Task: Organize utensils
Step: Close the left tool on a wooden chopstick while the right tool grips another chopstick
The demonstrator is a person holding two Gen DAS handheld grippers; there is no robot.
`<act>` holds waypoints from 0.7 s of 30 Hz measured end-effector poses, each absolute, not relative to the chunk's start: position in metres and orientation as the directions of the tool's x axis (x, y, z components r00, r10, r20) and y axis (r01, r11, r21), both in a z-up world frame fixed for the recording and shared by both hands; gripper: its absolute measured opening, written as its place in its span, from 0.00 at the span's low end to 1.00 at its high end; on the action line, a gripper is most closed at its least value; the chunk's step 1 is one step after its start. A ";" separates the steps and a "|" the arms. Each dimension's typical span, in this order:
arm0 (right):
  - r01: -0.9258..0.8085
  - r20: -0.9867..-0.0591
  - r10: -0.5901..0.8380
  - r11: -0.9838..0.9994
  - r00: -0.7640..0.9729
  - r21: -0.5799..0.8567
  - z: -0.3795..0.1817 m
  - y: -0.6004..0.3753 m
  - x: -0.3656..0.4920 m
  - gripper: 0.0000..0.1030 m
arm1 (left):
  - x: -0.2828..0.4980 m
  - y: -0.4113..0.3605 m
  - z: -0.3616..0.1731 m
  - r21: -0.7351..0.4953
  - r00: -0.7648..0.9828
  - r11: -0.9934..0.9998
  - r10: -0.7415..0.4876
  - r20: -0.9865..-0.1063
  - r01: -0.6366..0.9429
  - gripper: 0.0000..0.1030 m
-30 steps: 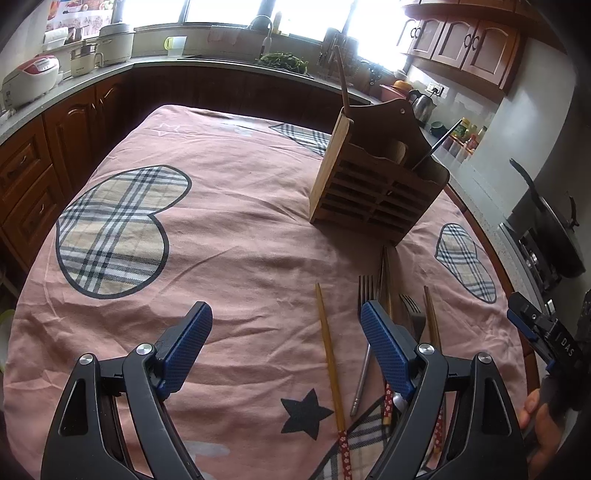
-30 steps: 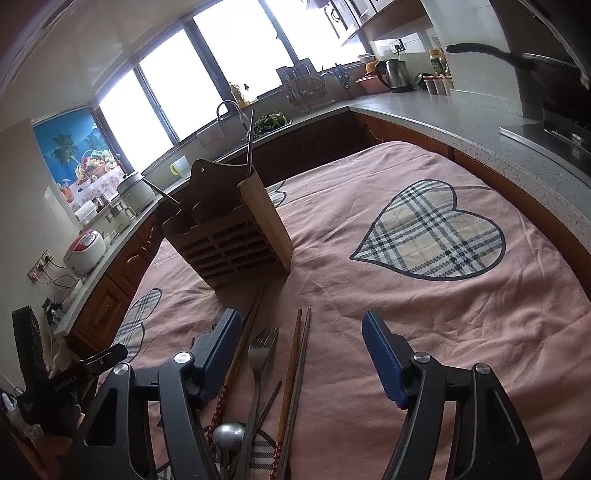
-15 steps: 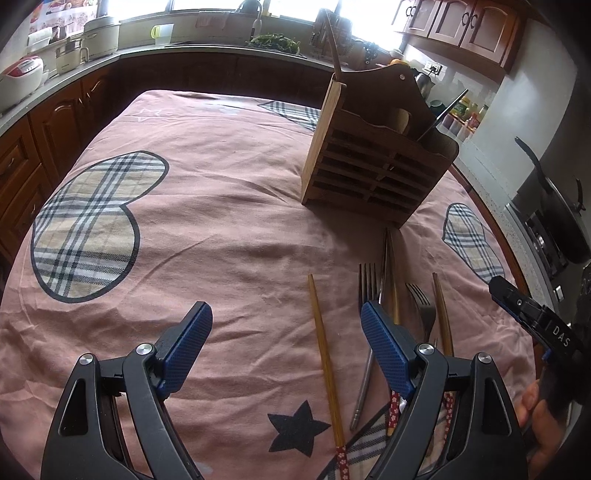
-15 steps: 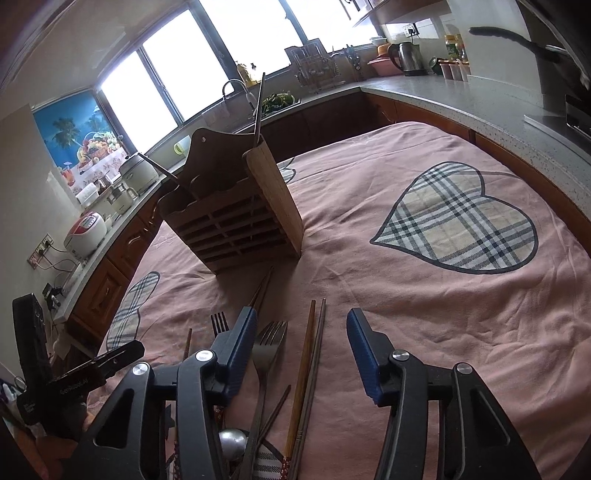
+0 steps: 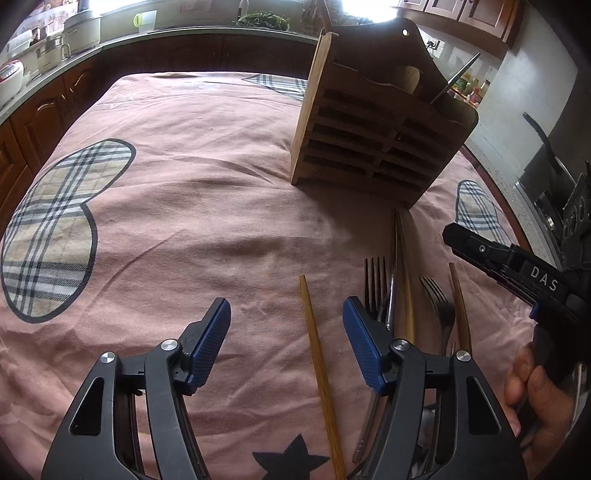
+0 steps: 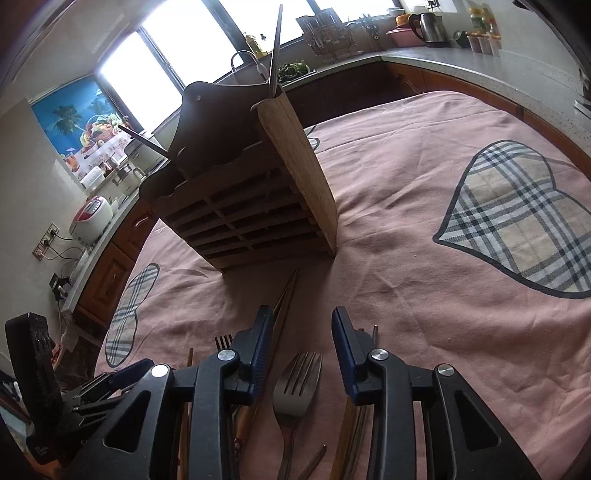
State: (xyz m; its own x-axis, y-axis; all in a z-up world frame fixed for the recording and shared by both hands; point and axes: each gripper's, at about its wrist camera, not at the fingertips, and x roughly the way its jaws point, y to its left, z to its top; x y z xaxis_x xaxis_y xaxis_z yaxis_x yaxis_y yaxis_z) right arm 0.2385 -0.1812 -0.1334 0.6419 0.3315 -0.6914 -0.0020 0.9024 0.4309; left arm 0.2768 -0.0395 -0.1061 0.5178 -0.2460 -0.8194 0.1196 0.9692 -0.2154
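A wooden slatted utensil holder [image 5: 373, 144] stands on the pink cloth, with a few utensils standing in it; it also shows in the right wrist view [image 6: 251, 206]. Forks and chopsticks lie in a loose row before it. My left gripper [image 5: 286, 328] is open and low over the cloth, with a light wooden chopstick [image 5: 319, 365] lying between its fingers. A fork [image 5: 375, 280] lies just beyond its right finger. My right gripper [image 6: 301, 343] is open and straddles a metal fork [image 6: 295, 391]. The right gripper also shows at the left wrist view's right edge [image 5: 517, 266].
The pink cloth [image 5: 184, 206] with plaid hearts covers the table. Kitchen counters with rice cookers [image 6: 92, 218], a sink and a kettle [image 6: 428, 24] ring the table. A pan [image 5: 546, 147] sits on a stove to the right.
Both grippers have moved forward and down toward the utensils and the holder. The right gripper's fingers have narrowed around the fork. The left gripper has narrowed around the light chopstick.
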 end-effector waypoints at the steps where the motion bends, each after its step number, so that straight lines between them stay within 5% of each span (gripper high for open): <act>1: -0.005 -0.693 0.336 0.902 0.638 0.432 -0.135 -0.179 0.244 0.33 | 0.279 -0.040 -0.108 -0.217 0.513 0.969 -0.248 -0.822 0.120 0.56; 9: -0.002 -0.729 0.347 0.904 0.591 0.428 -0.152 -0.170 0.277 0.32 | 0.290 -0.050 -0.115 -0.203 0.495 0.969 -0.247 -0.833 0.141 0.42; 14: -0.011 -0.744 0.352 0.907 0.569 0.421 -0.160 -0.163 0.283 0.22 | 0.296 -0.052 -0.118 -0.191 0.492 0.970 -0.240 -0.837 0.148 0.08; 17: -0.018 -0.746 0.358 0.907 0.562 0.422 -0.159 -0.163 0.284 0.08 | 0.296 -0.051 -0.118 -0.200 0.492 0.967 -0.253 -0.833 0.159 0.07; 21: -0.027 -0.732 0.360 0.905 0.578 0.424 -0.150 -0.166 0.278 0.08 | 0.293 -0.047 -0.112 -0.231 0.495 0.959 -0.281 -0.822 0.161 0.05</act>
